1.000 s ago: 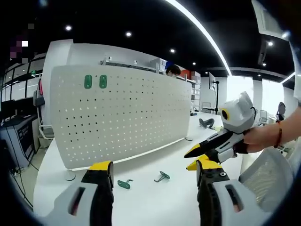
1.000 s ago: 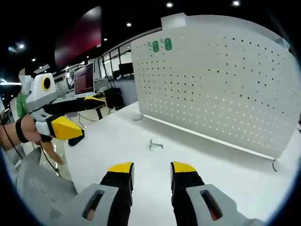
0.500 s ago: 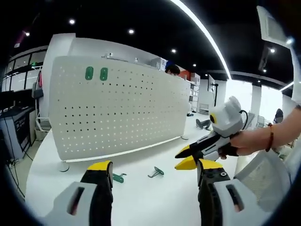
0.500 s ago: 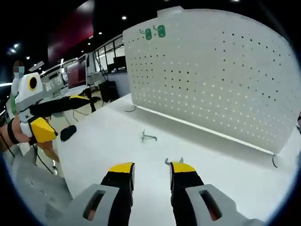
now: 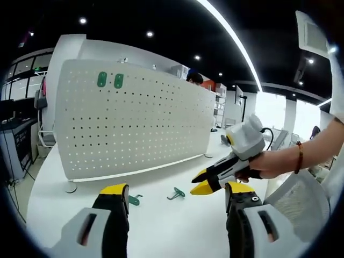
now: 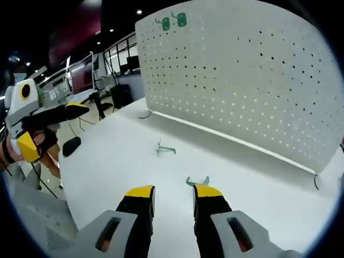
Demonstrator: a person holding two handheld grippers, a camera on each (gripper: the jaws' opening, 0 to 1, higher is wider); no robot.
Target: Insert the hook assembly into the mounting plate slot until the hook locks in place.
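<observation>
Two green hooks lie loose on the white table before an upright white pegboard.

My left claw [image 5: 174, 196] is wide open, empty; hooks [image 5: 134, 200] and [image 5: 175, 193] lie beyond. My right claw [image 6: 173, 193], open, empty, nears the second. Probably light, stiff, slippery: pinch the shank.

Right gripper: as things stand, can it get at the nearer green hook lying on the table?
Probably yes. The right gripper is open and empty, the nearer green hook lies just past its fingertips on the bare white table, and nothing stands between them.
</observation>
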